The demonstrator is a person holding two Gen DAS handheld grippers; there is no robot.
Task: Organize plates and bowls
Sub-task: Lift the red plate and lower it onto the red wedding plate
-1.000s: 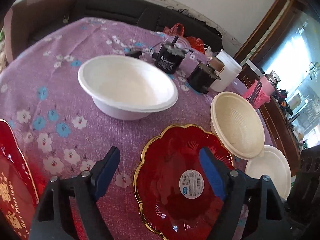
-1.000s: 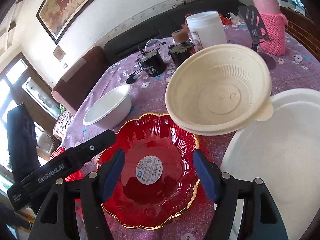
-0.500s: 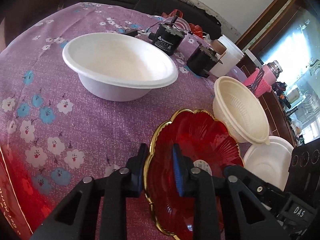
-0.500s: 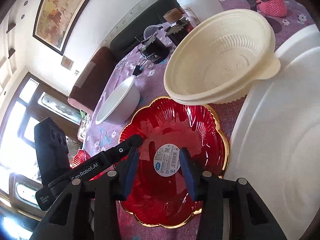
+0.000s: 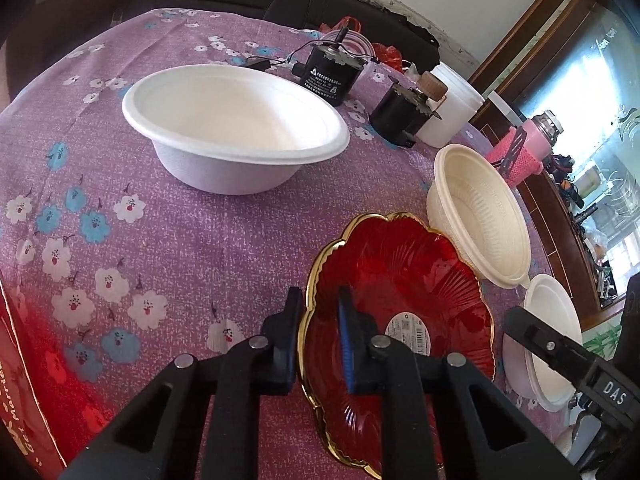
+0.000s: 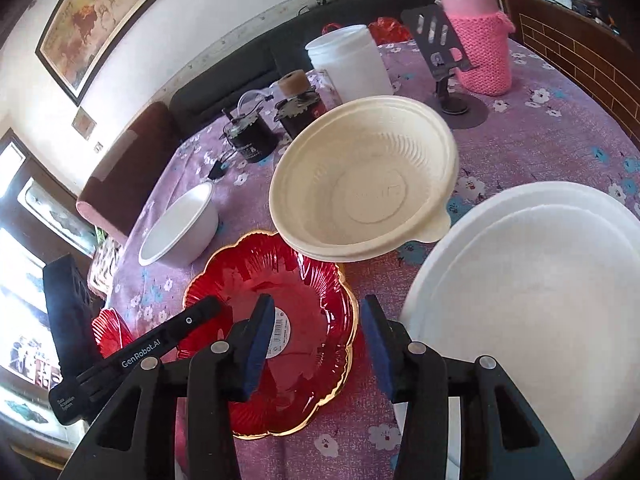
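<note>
A red gold-rimmed plate [image 5: 404, 280] lies on the purple flowered tablecloth. My left gripper [image 5: 320, 336] is shut on its left rim, one finger outside and one inside. In the right wrist view the red plate [image 6: 304, 344] sits under my right gripper [image 6: 316, 344], whose fingers straddle its right rim, open with a gap. A cream ribbed bowl [image 6: 360, 184] overlaps the plate's far edge; it also shows in the left wrist view [image 5: 480, 216]. A white bowl [image 5: 236, 128] stands at the left. A white foam bowl [image 6: 540, 280] is at the right.
Two black motors [image 5: 332, 76] with wires, a white tub [image 5: 448, 112], a pink knit-covered flask [image 6: 476, 36] and a phone stand [image 6: 444, 48] stand at the back. Another red plate [image 6: 112, 328] and a red box [image 5: 20, 380] lie at the left edge.
My left gripper has closed on the red plate's left rim. My right gripper narrowed, then opened a little and shifted to the plate's right rim. The plate tilted slightly.
</note>
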